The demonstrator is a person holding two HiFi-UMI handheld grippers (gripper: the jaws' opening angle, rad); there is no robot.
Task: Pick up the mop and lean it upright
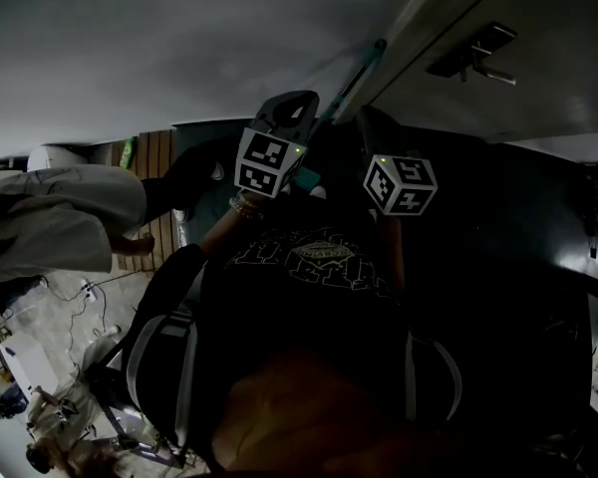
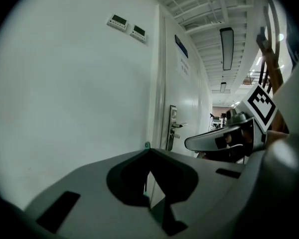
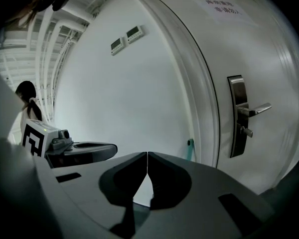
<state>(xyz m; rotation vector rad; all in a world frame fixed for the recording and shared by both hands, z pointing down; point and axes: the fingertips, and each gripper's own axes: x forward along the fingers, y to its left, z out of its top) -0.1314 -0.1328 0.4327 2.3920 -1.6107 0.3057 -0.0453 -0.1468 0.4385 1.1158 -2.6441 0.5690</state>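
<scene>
The mop's thin teal handle (image 1: 364, 68) stands upright against the white wall, next to the door frame. Its top end shows just above my left gripper's (image 2: 149, 151) jaws as a teal tip (image 2: 147, 145), and a sliver of teal shows through the notch below them. In the right gripper view the handle's top (image 3: 190, 148) rests beside the frame, apart from both grippers. My left gripper (image 1: 289, 103) is shut with nothing in it. My right gripper (image 3: 147, 153) is also shut and empty, its jaw tips meeting. Both are held up side by side towards the wall.
A white door with a metal lever handle (image 3: 244, 114) stands right of the mop. Two small control panels (image 2: 125, 26) hang high on the wall. A person in pale clothes (image 1: 60, 217) stands at the left, near wooden slats (image 1: 159, 187) and floor cables.
</scene>
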